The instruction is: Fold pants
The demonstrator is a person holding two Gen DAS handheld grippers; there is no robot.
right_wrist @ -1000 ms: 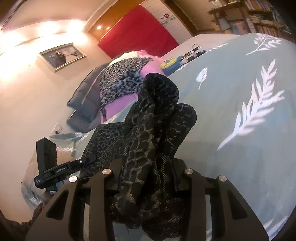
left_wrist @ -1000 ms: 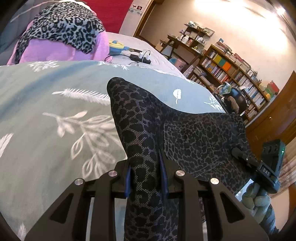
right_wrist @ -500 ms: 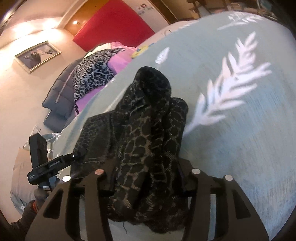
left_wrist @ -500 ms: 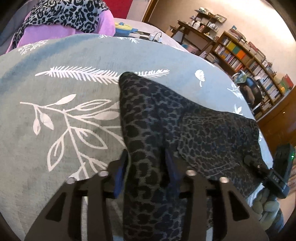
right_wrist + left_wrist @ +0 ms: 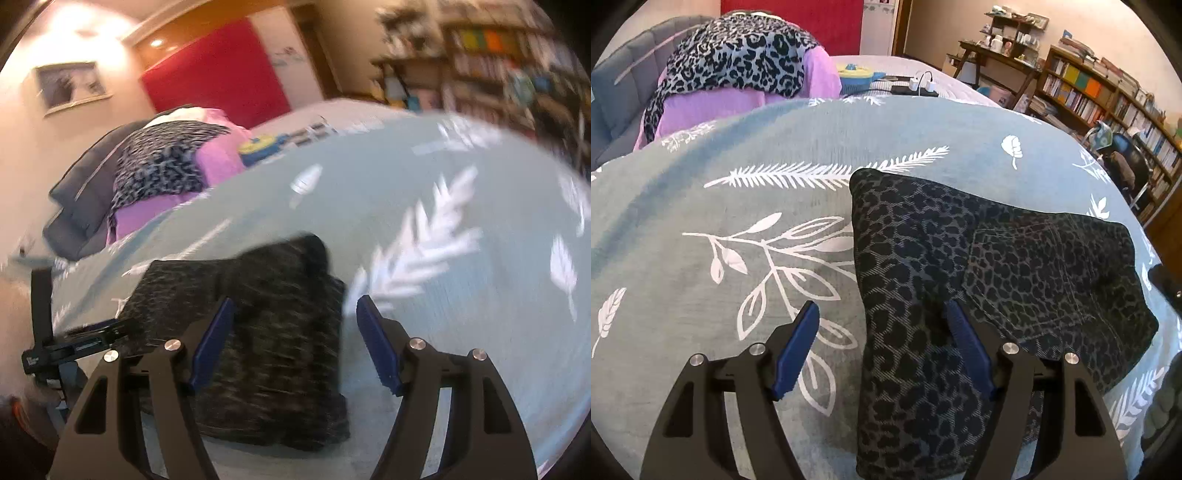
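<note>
Dark leopard-print pants (image 5: 960, 266) lie folded on the teal leaf-print bedspread (image 5: 738, 206), back pocket up on the right. My left gripper (image 5: 882, 343) hovers low over the folded leg's near end, jaws opening. The left blue pad is clear of the cloth over bare bedspread; the right pad sits over the fabric without pinching it. In the blurred right wrist view the pants (image 5: 266, 332) rest in a flat heap. My right gripper (image 5: 295, 343) straddles their right edge, jaws opening and gripping nothing. The left gripper (image 5: 62, 347) shows at that view's left edge.
A pink and leopard-print pile (image 5: 738, 77) leans on a grey headboard (image 5: 617, 92) at the far end. A yellow-blue toy (image 5: 857, 75) and a power strip (image 5: 916, 88) lie beyond the bedspread. Bookshelves (image 5: 1100, 96) and a chair (image 5: 1123, 162) stand at the right.
Both grippers have opened and let go of the raised fold of pants. The cloth has dropped flat onto the bedspread, and both grippers have tilted down toward it.
</note>
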